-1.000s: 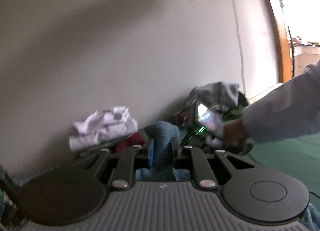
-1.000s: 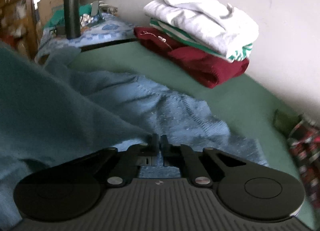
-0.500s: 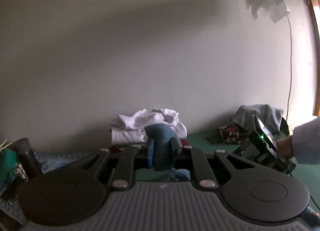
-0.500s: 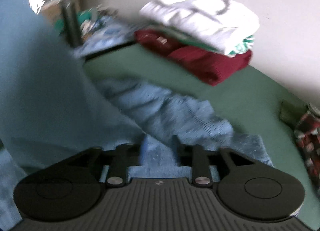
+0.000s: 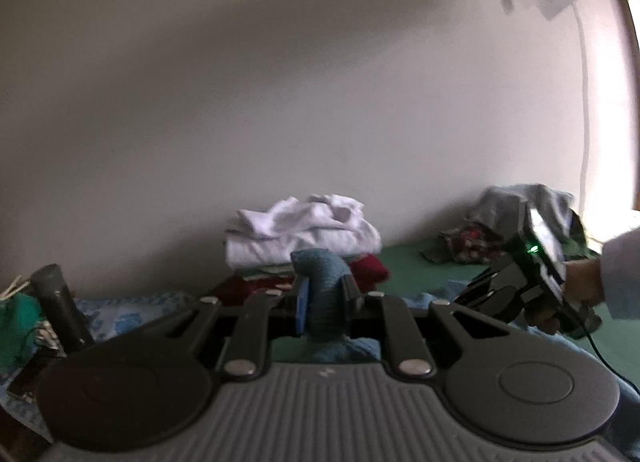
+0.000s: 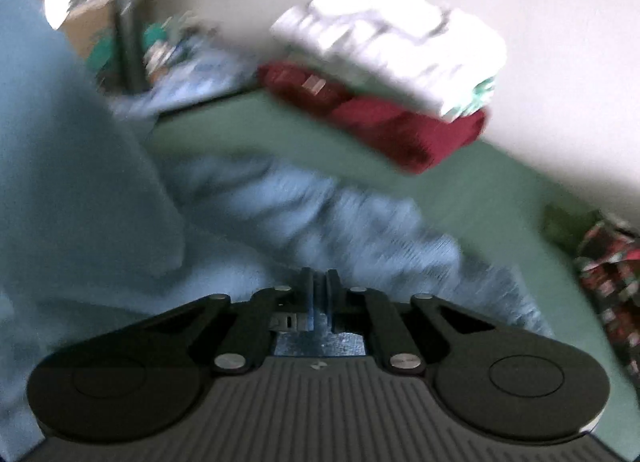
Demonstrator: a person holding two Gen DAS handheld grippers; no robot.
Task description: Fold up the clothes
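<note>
A blue knit sweater (image 6: 360, 222) lies spread on the green bed (image 6: 500, 190), and its left part hangs lifted (image 6: 80, 182). My left gripper (image 5: 323, 290) is shut on a bunched fold of that sweater (image 5: 320, 266), held up in front of the wall. My right gripper (image 6: 319, 282) is low over the sweater. Its jaws are closing to a narrow slit with blue knit pinched between them. In the left wrist view the right gripper (image 5: 476, 294) shows at the right, held by a hand (image 5: 580, 278) in a pale sleeve.
Folded clothes are stacked against the wall, white tops (image 6: 392, 46) over a dark red one (image 6: 380, 122). Unfolded plaid clothing (image 6: 612, 274) and a grey garment (image 5: 520, 198) lie at the right. A dark cylinder (image 5: 56, 298) stands among clutter at the left.
The left wrist view swung and levelled, so the folded stack now sits centre. The right jaws opened around the blue knit, then closed on it again. More blue cloth hangs at the left.
</note>
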